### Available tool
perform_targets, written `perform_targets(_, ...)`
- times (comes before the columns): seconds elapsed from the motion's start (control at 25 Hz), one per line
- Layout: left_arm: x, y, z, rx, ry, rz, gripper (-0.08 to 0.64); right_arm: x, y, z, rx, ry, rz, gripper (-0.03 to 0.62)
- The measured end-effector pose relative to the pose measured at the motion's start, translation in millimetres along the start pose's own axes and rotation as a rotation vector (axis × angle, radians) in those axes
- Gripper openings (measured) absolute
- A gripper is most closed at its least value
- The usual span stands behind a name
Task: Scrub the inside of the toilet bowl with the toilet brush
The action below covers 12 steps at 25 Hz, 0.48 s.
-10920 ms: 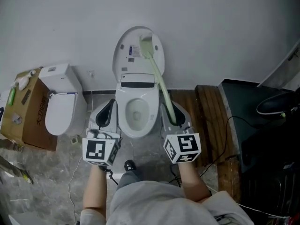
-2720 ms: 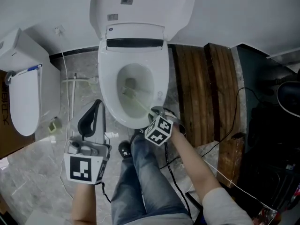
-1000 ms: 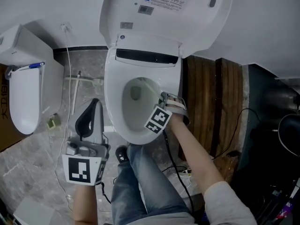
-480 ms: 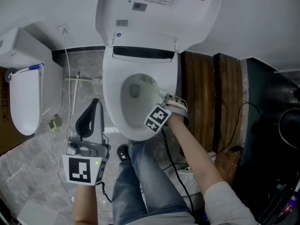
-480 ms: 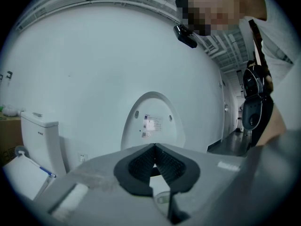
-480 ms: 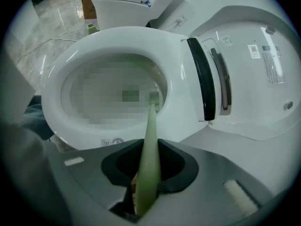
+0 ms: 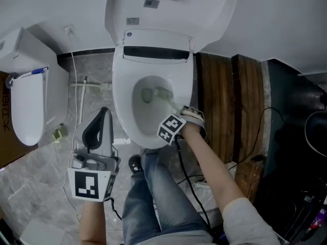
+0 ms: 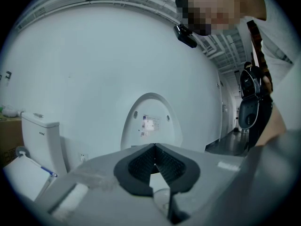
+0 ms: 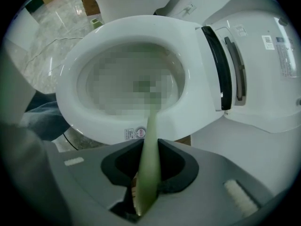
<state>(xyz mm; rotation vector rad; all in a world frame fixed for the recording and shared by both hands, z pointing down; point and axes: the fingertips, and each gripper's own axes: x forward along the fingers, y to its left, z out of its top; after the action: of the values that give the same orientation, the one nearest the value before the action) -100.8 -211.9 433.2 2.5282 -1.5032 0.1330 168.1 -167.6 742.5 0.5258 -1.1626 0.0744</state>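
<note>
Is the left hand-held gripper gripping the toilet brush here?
No, the left hand-held gripper has its jaws together on nothing; the toilet brush sits clamped in the right hand-held gripper.

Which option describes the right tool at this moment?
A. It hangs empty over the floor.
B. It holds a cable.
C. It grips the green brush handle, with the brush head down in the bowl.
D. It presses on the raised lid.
C: the right tool is shut on the toilet brush handle, and the brush head reaches inside the toilet bowl.
</note>
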Motion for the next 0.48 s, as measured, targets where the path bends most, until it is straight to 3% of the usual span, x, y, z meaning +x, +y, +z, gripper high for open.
perform_targets(0.48, -22, 3, -1, 0.002, -0.011, 0.008, 0.003, -7, 52, -3, 0.023, 0.050, 0.202, 0.086)
